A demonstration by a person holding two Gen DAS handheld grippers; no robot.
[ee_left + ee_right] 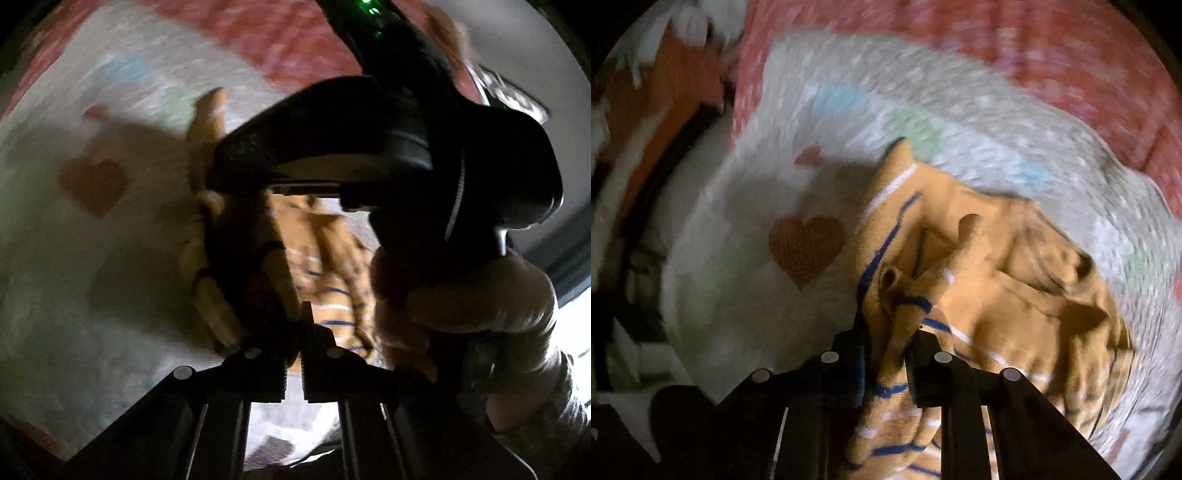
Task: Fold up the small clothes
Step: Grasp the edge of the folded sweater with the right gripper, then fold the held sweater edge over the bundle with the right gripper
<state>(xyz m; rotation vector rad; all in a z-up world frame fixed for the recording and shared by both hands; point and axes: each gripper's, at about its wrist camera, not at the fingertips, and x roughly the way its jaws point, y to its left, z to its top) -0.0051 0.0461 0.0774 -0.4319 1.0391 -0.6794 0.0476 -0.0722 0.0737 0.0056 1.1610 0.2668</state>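
Observation:
A small orange garment (pixel 979 295) with blue and white stripes lies bunched on a white blanket (pixel 738 295) with heart shapes. My right gripper (pixel 886 332) is shut on a fold of the garment, with cloth running between its fingers. In the left wrist view, my left gripper (pixel 294 325) is shut on an edge of the same garment (pixel 325 266). The right gripper's black body (pixel 388 147) and the gloved hand (pixel 480 306) holding it fill the right of that view and hide much of the garment.
The blanket has a red border (pixel 1034 48) at the far side and a brown heart (pixel 807 247) left of the garment. Orange and white things (pixel 657 92) lie beyond the blanket's left edge. Both views are motion-blurred.

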